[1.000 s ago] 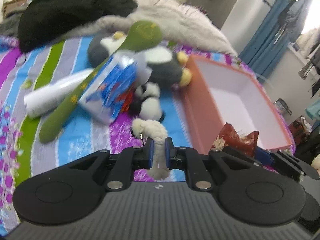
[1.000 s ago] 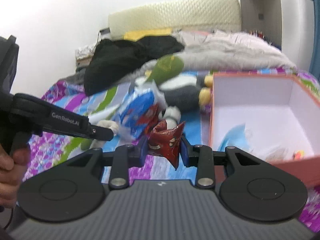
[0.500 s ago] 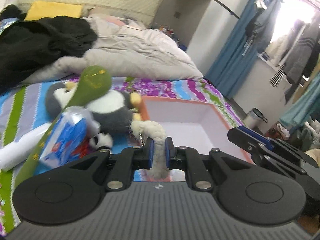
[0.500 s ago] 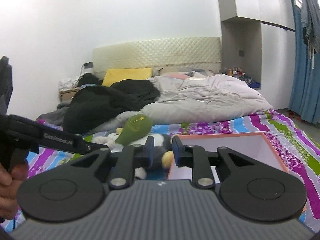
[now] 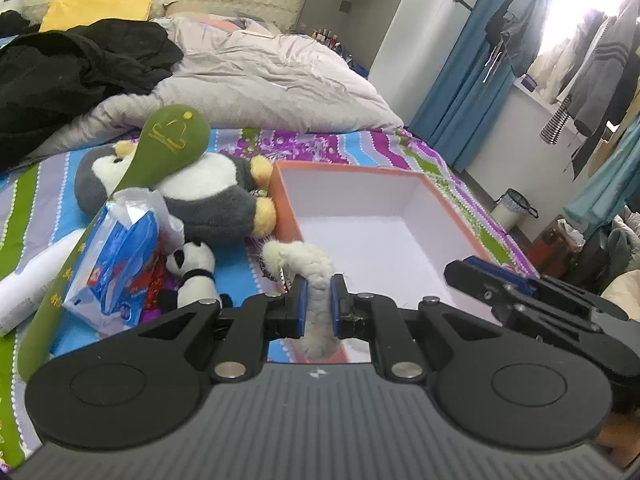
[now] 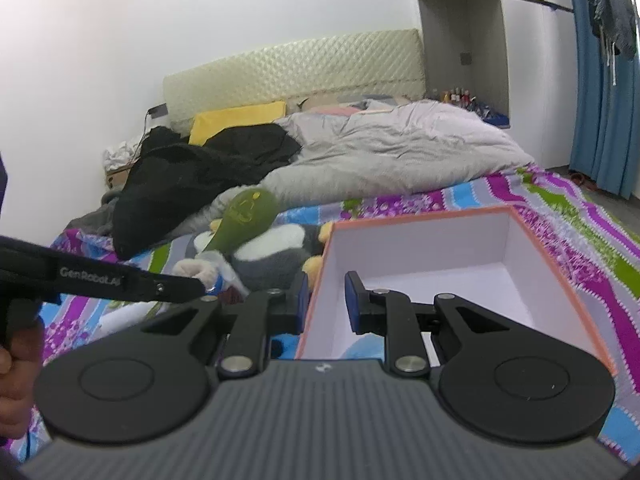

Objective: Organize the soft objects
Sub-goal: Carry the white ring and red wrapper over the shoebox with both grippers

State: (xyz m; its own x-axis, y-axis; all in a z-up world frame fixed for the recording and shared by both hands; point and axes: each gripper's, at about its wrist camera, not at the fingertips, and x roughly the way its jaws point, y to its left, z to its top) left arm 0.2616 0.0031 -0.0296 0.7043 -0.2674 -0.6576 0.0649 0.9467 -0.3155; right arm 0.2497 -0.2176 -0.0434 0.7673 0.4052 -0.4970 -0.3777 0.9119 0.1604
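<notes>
One open box [image 5: 285,196] with orange walls and a white inside stands on the striped bedspread [image 5: 36,200]. Beside its left wall lie three plush toys: one grey-and-white penguin [image 5: 208,196], one small panda [image 5: 192,264] and one long green spoon-shaped plush [image 5: 172,140]. With them are one blue plastic packet [image 5: 116,268] and one white roll [image 5: 28,276] near the left edge. One cream fuzzy toy [image 5: 308,268] sits near the box's near-left corner. Toward the head of the bed lie one grey duvet [image 5: 280,80], one heap of black clothing [image 5: 80,68] and one yellow pillow [image 5: 96,12]. Two grippers show, the left gripper [image 5: 318,304] and the right gripper [image 6: 327,300].
</notes>
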